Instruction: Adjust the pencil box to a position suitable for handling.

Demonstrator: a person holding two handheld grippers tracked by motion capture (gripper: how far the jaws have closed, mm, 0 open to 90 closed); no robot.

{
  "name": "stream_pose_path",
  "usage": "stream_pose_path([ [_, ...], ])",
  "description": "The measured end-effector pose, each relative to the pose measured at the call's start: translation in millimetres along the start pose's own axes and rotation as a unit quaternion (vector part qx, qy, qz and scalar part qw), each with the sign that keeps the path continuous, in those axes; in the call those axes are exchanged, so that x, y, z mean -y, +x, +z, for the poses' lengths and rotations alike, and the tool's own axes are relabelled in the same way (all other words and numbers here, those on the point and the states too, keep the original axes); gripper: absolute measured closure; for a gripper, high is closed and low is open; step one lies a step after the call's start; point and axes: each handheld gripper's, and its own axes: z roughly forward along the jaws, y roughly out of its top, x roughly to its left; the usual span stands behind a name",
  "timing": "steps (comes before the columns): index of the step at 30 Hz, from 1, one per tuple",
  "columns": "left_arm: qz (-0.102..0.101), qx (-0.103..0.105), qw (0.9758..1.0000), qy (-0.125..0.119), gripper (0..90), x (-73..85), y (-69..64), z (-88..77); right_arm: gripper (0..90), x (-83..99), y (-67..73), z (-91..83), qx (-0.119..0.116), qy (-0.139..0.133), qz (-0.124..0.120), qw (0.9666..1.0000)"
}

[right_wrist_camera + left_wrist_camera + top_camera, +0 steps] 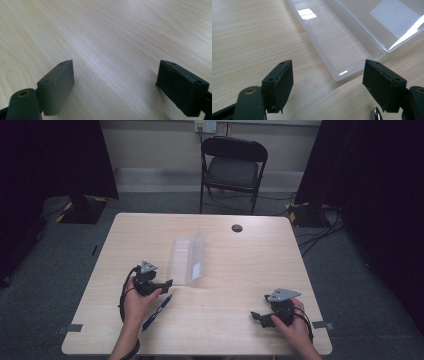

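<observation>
Up high: blue pen (156, 312) | left gripper view: open clear case (342, 47)

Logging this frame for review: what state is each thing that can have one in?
Clear plastic case: open, lid raised, nothing inside.
Blue pen: lying flat on the table, outside the case.
Left gripper: open, holding nothing.
Right gripper: open, holding nothing.
Folding chair: unfolded, unoccupied.

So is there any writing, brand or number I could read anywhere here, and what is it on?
None can be read.
White label on the lid of the open clear plastic case: looks blank.
Blue pen on the table: any print is too small to tell.
Wall outlet plate: too small and blurred to read.
</observation>
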Motion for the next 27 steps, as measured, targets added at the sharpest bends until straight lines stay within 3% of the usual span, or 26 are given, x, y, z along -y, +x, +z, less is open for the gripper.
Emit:
stream_pose_path([
  [3, -0.012, 0.002, 0.9999, -0.003, 24.6, -5.0, -0.6, 3.5, 13.6, 0.0, 0.0, 0.0, 0.0, 0.0, 0.0, 1.0],
  [13, -0.012, 0.003, 0.9999, -0.007, 25.9, -19.8, -1.3, 12.5, 13.6, 0.0, -0.1, 0.0, 0.0, 0.0, -0.001, 1.0],
  [23, -0.02, 0.0, 0.9998, -0.005, 26.2, -23.6, 0.2, 23.0, 13.6, 0.0, -0.1, 0.0, 0.0, 0.0, 0.0, 1.0],
  [27, -0.016, -0.003, 0.9999, 0.001, 31.3, -24.1, -0.8, 27.6, 13.6, 0.0, 0.0, 0.0, 0.0, 0.0, 0.0, 1.0],
])
